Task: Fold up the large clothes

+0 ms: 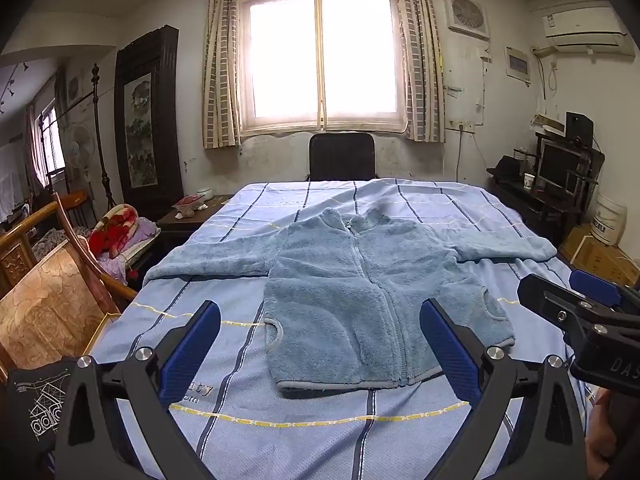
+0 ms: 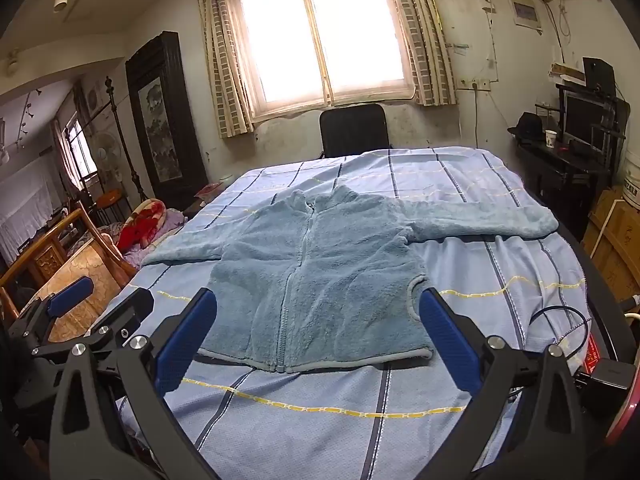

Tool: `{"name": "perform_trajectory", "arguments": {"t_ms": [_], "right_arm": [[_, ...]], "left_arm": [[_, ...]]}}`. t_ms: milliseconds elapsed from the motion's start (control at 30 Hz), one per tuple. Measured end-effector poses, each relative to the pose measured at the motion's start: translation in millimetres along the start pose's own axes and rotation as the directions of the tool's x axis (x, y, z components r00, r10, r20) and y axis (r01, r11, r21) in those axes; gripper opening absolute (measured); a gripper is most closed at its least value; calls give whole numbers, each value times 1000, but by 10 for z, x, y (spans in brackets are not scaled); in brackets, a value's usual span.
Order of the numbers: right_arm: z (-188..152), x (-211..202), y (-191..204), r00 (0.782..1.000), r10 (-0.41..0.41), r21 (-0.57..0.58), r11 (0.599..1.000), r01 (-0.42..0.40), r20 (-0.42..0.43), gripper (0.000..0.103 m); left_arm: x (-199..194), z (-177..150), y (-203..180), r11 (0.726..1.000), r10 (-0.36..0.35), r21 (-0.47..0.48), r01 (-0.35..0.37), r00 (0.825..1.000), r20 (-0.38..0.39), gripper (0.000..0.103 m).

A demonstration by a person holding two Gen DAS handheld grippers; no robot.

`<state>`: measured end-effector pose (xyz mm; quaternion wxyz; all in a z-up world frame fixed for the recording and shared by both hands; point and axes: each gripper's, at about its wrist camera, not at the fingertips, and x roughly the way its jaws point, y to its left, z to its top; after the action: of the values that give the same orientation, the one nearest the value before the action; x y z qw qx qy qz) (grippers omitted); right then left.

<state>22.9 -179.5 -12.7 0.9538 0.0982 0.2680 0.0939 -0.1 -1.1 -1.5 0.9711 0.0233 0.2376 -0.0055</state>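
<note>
From the left wrist camera, the left gripper [image 1: 320, 344] hangs above the near part of the table, its blue-padded jaws spread wide with nothing between them. The blue fleece jacket [image 1: 360, 288] lies flat and face up at the centre of the blue checked sheet [image 1: 280, 440], zipped, collar toward twelve o'clock, hem toward six. One sleeve runs out toward nine o'clock, the other toward three, both resting on the sheet. At three to four o'clock the right gripper [image 1: 576, 292] enters from the frame edge, above the sheet and apart from the jacket. A black chair [image 1: 342, 156] stands at twelve o'clock beyond the table. At two o'clock a white paper cup [image 1: 529, 181] sits on a dark desk; whatever it holds cannot be seen. A white bucket [image 1: 608, 220] stands at three o'clock, its contents hidden.

From the right wrist camera, the right gripper [image 2: 318, 344] is likewise over the near edge, jaws spread wide and empty, the jacket's hem showing between them. The jacket [image 2: 320, 272] fills the centre. The left gripper [image 2: 100, 296] shows at eight o'clock, also gaping. The paper cup [image 2: 551, 138] sits at two o'clock.
</note>
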Motion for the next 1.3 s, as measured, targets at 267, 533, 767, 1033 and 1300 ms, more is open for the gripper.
{"name": "perform_trajectory", "arguments": {"t_ms": [267,533,767,1033,1300], "right_arm": [[6,-14,8,1000,2,2,1000,-2,0,99],[-30,-25,79,1000,1,-6,1000,-1,-1,99],[-2,-18,39,1000,6,-8,1000,-6,6,99],[1,-19,48,1000,4,-12,1000,-4,2,99],[-5,-13,63,1000,1,-18,1000,-1,-5,99]], "left_arm": [[12,14,33,1000,0,1,0,1000,-2,100],[-51,3,-5,1000,0,0,0,1000,-4,100],[-17,-1,-14,1000,-3,6,3,1000,-6,100],[2,-14,-13,1000,-2,8,2,1000,-2,100],[12,-27,-5,1000,-2,8,2,1000,1,100]]}}
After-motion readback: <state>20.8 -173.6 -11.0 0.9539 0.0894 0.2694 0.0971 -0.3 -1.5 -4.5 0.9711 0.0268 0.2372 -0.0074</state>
